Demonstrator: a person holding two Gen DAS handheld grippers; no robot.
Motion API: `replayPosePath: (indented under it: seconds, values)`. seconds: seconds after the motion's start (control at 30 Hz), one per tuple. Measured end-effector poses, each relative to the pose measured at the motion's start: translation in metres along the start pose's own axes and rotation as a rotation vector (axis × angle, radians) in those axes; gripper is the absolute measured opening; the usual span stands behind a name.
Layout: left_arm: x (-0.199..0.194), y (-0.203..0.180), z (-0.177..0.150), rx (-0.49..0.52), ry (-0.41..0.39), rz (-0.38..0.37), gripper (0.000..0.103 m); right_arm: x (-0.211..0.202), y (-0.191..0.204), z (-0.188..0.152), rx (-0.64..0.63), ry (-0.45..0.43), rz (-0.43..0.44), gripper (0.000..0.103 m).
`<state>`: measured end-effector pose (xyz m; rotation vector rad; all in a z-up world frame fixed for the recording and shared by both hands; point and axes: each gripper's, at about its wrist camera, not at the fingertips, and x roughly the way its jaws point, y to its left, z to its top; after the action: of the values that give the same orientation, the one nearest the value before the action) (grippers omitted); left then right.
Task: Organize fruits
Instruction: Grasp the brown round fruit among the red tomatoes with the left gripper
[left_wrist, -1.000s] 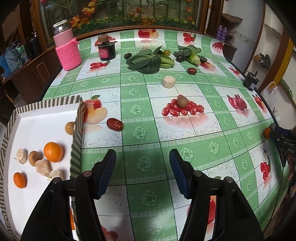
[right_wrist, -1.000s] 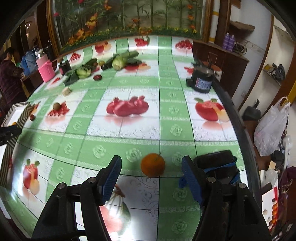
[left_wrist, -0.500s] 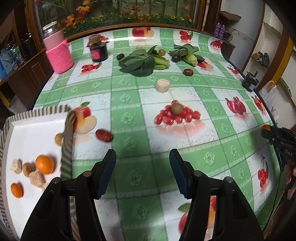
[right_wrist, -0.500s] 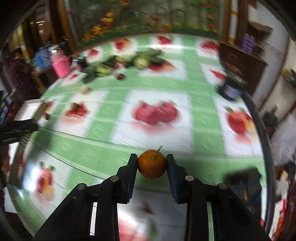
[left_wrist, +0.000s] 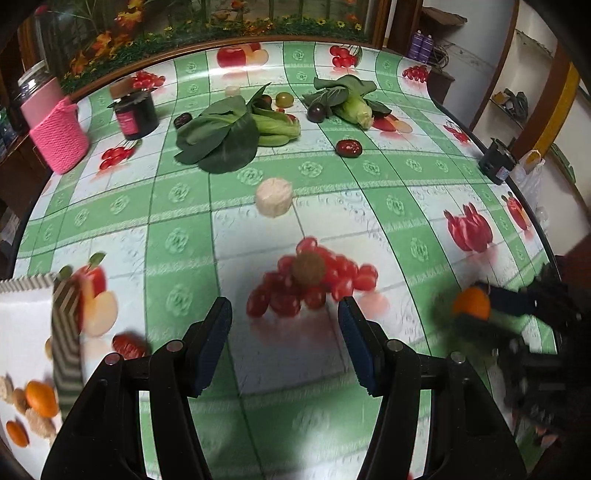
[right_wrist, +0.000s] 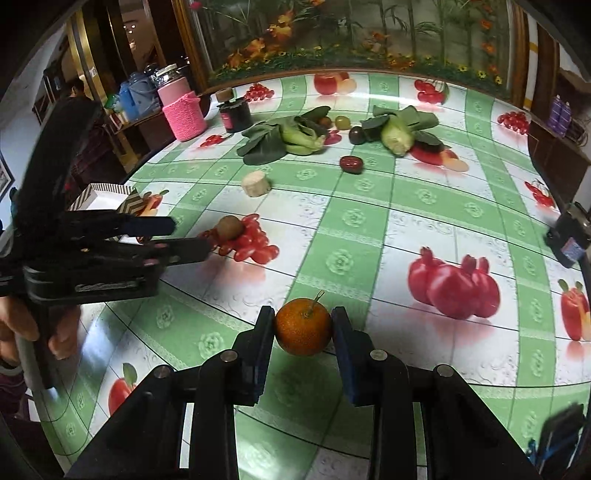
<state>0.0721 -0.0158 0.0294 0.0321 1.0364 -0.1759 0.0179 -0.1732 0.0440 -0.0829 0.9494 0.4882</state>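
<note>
My right gripper (right_wrist: 303, 319) is shut on a small orange (right_wrist: 303, 326) with a stem, held just above the fruit-print tablecloth. In the left wrist view the same orange (left_wrist: 472, 302) shows at the right, blurred. My left gripper (left_wrist: 284, 310) is open with nothing between its fingers, just short of a brown kiwi-like fruit (left_wrist: 308, 267) that lies on printed tomatoes. A white tray (left_wrist: 64, 332) with a striped rim sits at the left and holds oranges (left_wrist: 41, 398) and pale chunks. A red date (left_wrist: 127, 345) lies beside the tray.
Farther back lie a white round piece (left_wrist: 273, 197), another red date (left_wrist: 348, 147), leafy greens (left_wrist: 221, 136), corn (left_wrist: 354, 107) and a dark plum (left_wrist: 316, 112). A black jar (left_wrist: 135, 114) and a pink knit-covered jar (left_wrist: 55, 125) stand back left. A person stands far left.
My right gripper closed on the orange and carried it leftward toward the table's middle. My left gripper moved right, away from the tray and toward the brown fruit.
</note>
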Motion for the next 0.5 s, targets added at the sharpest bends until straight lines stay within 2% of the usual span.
replayPosePath:
  seconds: [0.33,0.5]
  values:
    - [0.022,-0.006,0.012,-0.002,0.005,-0.005,0.058,0.004,0.001,0.002,-0.002,-0.006,0.031,0.033]
    - [0.025,-0.006,0.014,0.006,-0.006,0.008,0.044,0.006,-0.001,0.001,0.001,-0.003,0.038,0.033]
